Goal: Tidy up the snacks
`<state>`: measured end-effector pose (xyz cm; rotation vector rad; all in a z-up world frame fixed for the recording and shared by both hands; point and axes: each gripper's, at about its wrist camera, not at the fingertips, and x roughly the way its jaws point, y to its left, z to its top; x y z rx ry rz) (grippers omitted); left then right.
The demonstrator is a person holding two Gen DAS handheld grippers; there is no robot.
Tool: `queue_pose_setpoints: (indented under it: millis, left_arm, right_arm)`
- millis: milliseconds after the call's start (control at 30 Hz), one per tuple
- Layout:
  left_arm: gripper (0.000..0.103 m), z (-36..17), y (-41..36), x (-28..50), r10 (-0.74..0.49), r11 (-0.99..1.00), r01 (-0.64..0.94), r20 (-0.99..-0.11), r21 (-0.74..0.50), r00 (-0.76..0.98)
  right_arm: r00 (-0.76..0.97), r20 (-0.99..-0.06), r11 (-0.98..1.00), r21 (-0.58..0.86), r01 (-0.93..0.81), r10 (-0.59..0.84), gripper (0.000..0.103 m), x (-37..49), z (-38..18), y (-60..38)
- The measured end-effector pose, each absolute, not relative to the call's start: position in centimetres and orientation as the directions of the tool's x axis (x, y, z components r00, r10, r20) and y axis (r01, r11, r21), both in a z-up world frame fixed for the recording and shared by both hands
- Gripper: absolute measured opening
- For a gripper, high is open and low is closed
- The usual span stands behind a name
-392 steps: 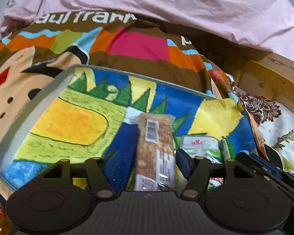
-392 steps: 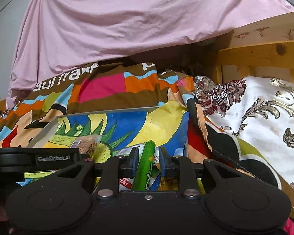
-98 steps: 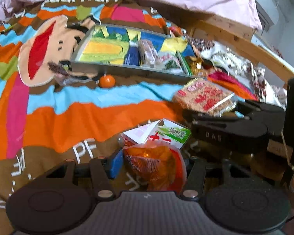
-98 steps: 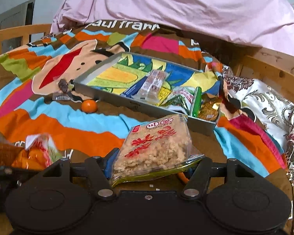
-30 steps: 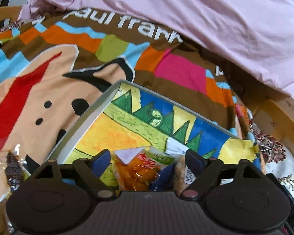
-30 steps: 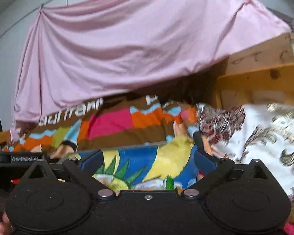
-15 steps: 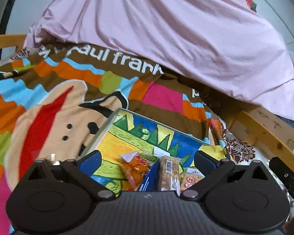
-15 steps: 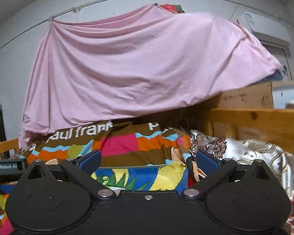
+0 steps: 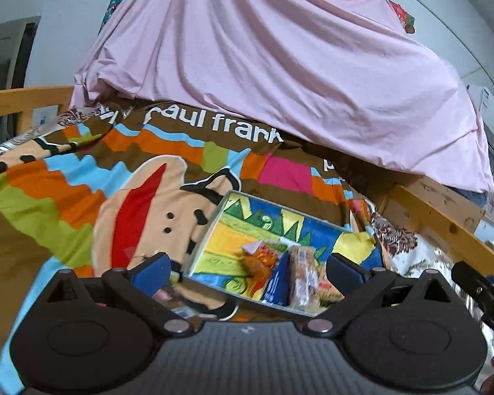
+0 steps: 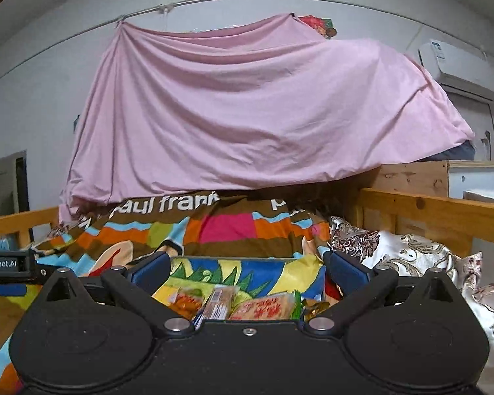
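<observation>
Snacks in tray — blanket reads "paul frank".

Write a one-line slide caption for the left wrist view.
Open left gripper above the snack-filled tray on a colourful blanket.

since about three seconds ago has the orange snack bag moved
Yes. Then it sat between the left claw's fingers, out on the blanket short of the tray; now the orange snack bag lies inside the tray, and the left claw is open, empty.

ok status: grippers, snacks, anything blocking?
Left gripper open, empty. Right gripper open, empty. Orange snack bag and rice-cracker pack lie in tray. Nothing blocking.
</observation>
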<state>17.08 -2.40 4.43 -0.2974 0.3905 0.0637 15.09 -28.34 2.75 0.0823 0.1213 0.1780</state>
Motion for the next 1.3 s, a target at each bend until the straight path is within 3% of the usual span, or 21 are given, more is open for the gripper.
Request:
queue_pose_setpoints:
  millis: [600, 867, 1300]
  left_arm:
    - [0.103, 3.5, 0.6, 8.2, -0.001, 0.975, -0.083, -0.378, -0.205, 0.926]
    - [0.103, 2.0, 1.5, 5.7, 0.032, 0.987, -0.093, -0.414, -0.129, 0.91]
    - [0.103, 0.3, 3.4, 5.4, 0.063, 0.983, -0.134, -0.458, -0.124, 0.887]
  right_arm:
    - [0.954, -0.215, 0.978, 0.051, -0.203, 0.209, 0.102, 6.1, 0.7, -25.4]
    - [0.935, -0.267, 0.972, 0.09, -0.217, 0.234, 0.102, 5.1, -0.3, -24.8]
    - [0.907, -0.32, 0.958, 0.004, -0.288, 0.274, 0.102, 5.7, -1.6, -21.8]
